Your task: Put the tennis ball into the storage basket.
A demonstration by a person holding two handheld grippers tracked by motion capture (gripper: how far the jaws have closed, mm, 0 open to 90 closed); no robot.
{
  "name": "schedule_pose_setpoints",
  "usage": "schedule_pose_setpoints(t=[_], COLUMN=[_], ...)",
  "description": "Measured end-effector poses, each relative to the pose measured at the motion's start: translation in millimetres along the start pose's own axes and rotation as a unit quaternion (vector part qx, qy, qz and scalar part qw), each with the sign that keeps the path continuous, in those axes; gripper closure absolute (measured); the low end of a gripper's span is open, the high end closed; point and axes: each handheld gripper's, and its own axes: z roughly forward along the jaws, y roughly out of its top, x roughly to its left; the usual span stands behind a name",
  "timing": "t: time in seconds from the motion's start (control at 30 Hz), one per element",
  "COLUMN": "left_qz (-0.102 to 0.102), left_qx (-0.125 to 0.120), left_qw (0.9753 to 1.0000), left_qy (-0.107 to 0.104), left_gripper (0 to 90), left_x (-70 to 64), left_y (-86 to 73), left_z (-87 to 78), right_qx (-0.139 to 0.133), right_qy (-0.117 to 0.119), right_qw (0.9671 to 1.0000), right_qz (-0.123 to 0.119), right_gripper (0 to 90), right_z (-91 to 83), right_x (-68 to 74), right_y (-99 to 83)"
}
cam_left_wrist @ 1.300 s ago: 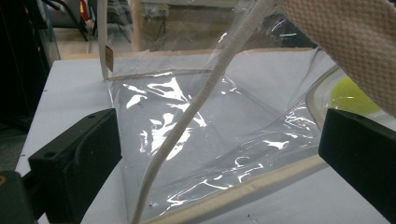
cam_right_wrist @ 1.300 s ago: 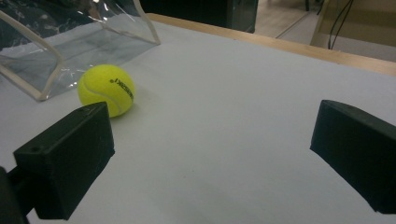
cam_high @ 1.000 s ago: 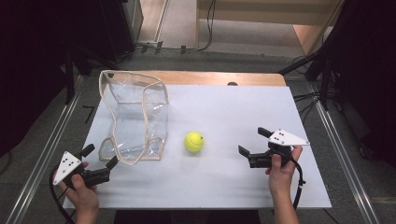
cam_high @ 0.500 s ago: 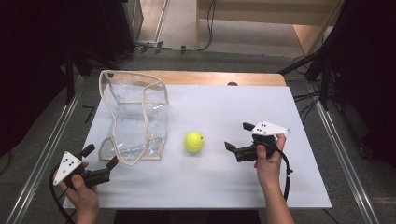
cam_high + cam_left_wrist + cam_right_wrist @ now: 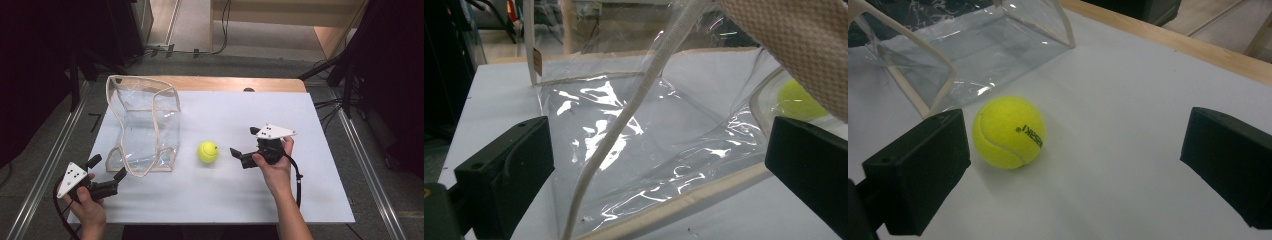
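Yellow felt tennis ball [image 5: 1008,132] with black lettering faces the wide-open right gripper [image 5: 1073,165]

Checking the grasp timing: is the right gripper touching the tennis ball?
Apart. The high view shows bare table between the right gripper and the tennis ball; its jaws stand open.

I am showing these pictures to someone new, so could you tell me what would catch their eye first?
The bright yellow tennis ball stands out most, lying alone near the middle of the white table. Just to its right the right gripper points at it with jaws wide open, not touching it. To the ball's left stands a clear plastic bag with cream trim, and the left gripper waits open at its near corner.
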Motion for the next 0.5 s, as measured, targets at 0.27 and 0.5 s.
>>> schedule_pose_setpoints(t=[0.27, 0.5], left_qz=[-0.001, -0.001], left_qx=[-0.002, -0.004], left_qw=[1.0, 1.0], left_qy=[-0.002, -0.002], left_gripper=[0.0, 0.0], left_x=[0.2, 0.8], left_y=[0.1, 0.3], left_z=[-0.2, -0.5], right_qx=[0.017, 0.041], right_qy=[0.019, 0.034], right_qw=[0.9996, 0.9984], right_qz=[-0.007, -0.02], right_gripper=[0.0, 0.0], right_z=[13.8, 26.5], right_x=[4.2, 11.0], right_y=[9.5, 16.8])
